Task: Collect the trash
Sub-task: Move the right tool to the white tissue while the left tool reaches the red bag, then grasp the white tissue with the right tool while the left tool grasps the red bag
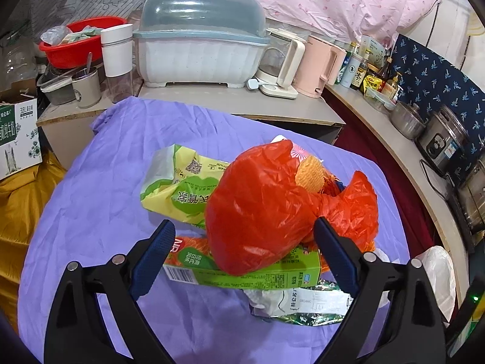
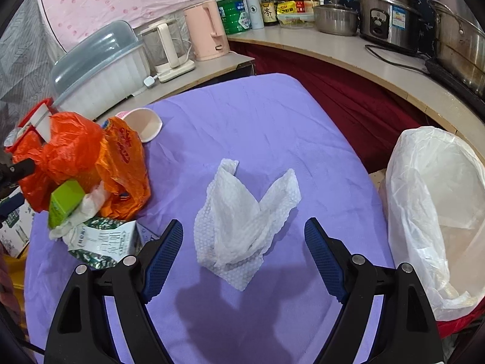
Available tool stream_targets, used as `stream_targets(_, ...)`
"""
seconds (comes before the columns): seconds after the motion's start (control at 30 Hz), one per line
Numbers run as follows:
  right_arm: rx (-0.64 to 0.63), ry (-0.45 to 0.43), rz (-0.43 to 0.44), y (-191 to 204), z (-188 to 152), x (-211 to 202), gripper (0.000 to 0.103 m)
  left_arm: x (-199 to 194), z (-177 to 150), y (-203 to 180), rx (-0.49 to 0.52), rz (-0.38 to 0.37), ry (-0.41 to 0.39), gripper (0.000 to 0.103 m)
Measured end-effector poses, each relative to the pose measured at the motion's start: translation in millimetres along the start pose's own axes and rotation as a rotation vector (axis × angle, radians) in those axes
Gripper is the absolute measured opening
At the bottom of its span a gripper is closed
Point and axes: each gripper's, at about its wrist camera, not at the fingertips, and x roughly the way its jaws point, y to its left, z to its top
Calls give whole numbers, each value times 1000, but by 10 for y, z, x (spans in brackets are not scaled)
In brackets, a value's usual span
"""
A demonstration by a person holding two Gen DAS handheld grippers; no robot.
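Observation:
A pile of trash lies on the purple tablecloth (image 1: 100,200). In the left wrist view a crumpled red plastic bag (image 1: 266,209) sits on a green carton (image 1: 251,273), with a yellow-green wrapper (image 1: 178,188) behind and a silver foil pack (image 1: 303,306) in front. My left gripper (image 1: 245,227) is open, its fingers on either side of the red bag. In the right wrist view a crumpled white paper towel (image 2: 239,227) lies between the open fingers of my right gripper (image 2: 244,230). The trash pile (image 2: 81,166) lies at the left. A bin lined with a white bag (image 2: 436,212) stands at the right.
A pink-rimmed paper cup (image 2: 144,123) lies on its side behind the pile. A shelf behind the table holds a covered dish rack (image 1: 200,45), a glass kettle (image 1: 279,63) and a pink kettle (image 1: 318,66). The right counter holds bottles, pots and a rice cooker (image 2: 388,18).

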Motion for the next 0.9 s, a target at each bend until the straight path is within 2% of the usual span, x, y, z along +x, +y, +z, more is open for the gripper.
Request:
stream_targets(0.1,7,16,-6,-8,-4,111,79,34,5,-38,11,-11,4,80)
stream_targets(0.17,16,26,-9,-21,-9,180,79,49,4,-70,26,-18,6,71)
stream_targets(0.37,27,40,-13,-37,-17,302,79,36,-9,-125,50,-29,4,60)
stream_targets(0.43,32,45,-11,-48,-23,324,75,29,-18,-133,51,-30,5,57)
stream_targets(0.53,36,56,-8,-47,-26,344,63,-2,-33,-138,54,-34,4,52)
stream_targets(0.6,41,64,-2,-57,-34,351,49,-34,-49,-143,53,-39,5,50)
stream_targets(0.63,43,67,0,-61,-37,351,46,-56,-55,-149,54,-41,4,49)
stream_targets(0.8,51,65,16,-86,-54,272,19,-182,-101,-192,56,-54,-7,47)
stream_targets(0.9,63,47,25,-126,-52,152,13,-292,-131,-238,60,-65,-15,46)
